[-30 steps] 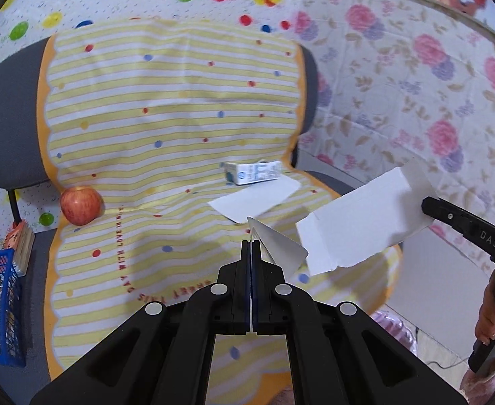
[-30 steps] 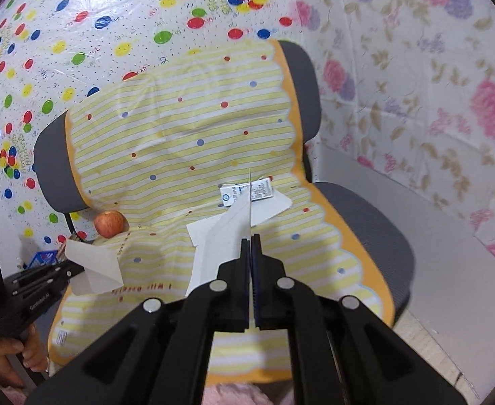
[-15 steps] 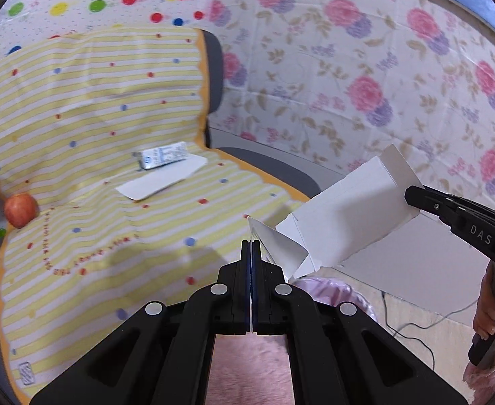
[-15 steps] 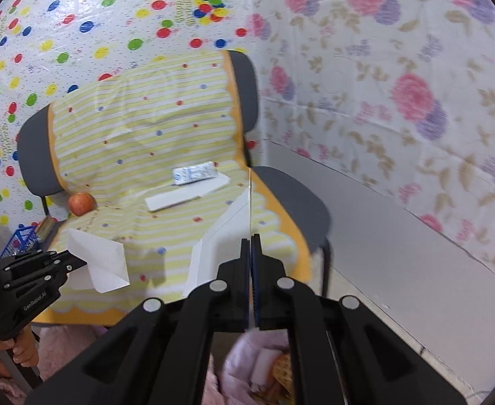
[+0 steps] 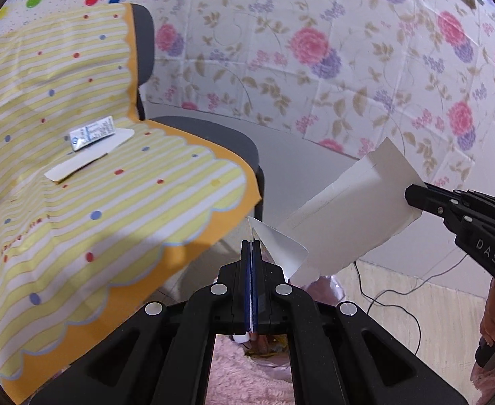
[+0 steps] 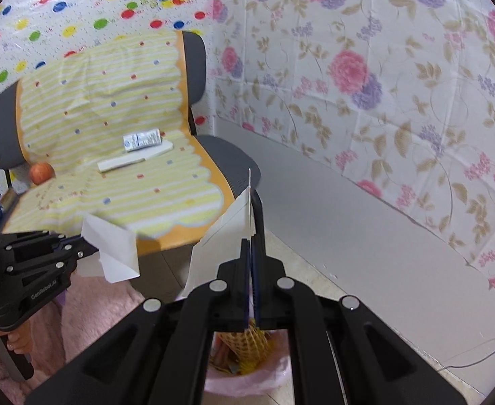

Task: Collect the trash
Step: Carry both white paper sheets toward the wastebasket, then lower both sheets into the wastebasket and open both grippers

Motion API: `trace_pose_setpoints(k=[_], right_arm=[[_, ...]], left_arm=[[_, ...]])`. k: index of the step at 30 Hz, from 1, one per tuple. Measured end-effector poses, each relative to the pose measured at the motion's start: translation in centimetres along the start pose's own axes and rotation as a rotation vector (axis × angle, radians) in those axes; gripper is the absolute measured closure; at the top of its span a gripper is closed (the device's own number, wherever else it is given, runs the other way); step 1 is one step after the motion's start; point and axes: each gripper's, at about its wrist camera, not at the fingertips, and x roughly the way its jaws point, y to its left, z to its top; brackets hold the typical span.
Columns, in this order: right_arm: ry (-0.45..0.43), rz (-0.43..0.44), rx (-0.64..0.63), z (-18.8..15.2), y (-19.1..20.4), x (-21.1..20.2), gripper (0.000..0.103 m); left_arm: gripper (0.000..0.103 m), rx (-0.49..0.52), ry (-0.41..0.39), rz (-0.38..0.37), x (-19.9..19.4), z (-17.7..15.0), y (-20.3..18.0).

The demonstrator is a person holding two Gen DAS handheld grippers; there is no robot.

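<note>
My left gripper (image 5: 251,244) is shut on a small folded white paper (image 5: 281,248). To its right, my right gripper (image 5: 412,196) is shut on a flattened white card (image 5: 348,212). The right wrist view shows that card (image 6: 220,246) edge-on in the right gripper (image 6: 250,241), with the left gripper (image 6: 90,253) and its paper (image 6: 117,253) at the left. A bin with a pink liner (image 6: 244,381), holding a yellow foam net and scraps, sits below both grippers. On the chair's striped cloth lie a small printed box (image 5: 92,133) and a white sheet (image 5: 88,160).
The grey chair (image 6: 234,162) with its yellow striped cloth stands to the left, with an apple (image 6: 40,172) on the seat. A pink fluffy rug (image 6: 92,307) covers the floor beside the bin. Floral sheeting lines the wall, and a black cable (image 5: 392,293) trails on the floor.
Both grippers have swung right, off the chair seat, and sunk, each still holding its paper. The bin with the pink liner has come into view beneath them.
</note>
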Motion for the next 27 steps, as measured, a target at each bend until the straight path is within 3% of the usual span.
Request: trace_pose_setpoints(k=[7,16,19,20,23,25,27], right_arm=[[0.099,-0.013,-0.035,-2.7,-0.5,1.7,0.101],[0.194,0.038,-0.057,-5.1,0.3,6.6,0.1],[0.203,0.056,-0.028,-5.2,-0.1,7.5,0.087],[0.195,0.061,-0.018,-5.1,-0.3,7.4,0.077],[0.165,0.047,-0.01,-4.6,-1.0,6.7,0.073],[0.151,0.039,0.007,-4.4,-1.6,6.2,0.073],[0.141,0.033,0.026,-4.2,-2.3,5.8,0.073]], left_arm=[[0.102,0.022,0.052,-0.019,1.8,-0.6,-1.5],[0.102,0.011,0.079,-0.011,2.6,-0.6,-1.5],[0.1,0.01,0.098,-0.016,3.2,-0.7,-1.5],[0.1,0.009,0.104,-0.019,3.5,-0.7,-1.5],[0.099,0.012,0.125,-0.034,4.4,-0.7,-1.9],[0.091,0.018,0.144,-0.05,5.0,-0.7,-2.2],[0.051,0.023,0.161,-0.051,5.5,-0.8,-2.5]])
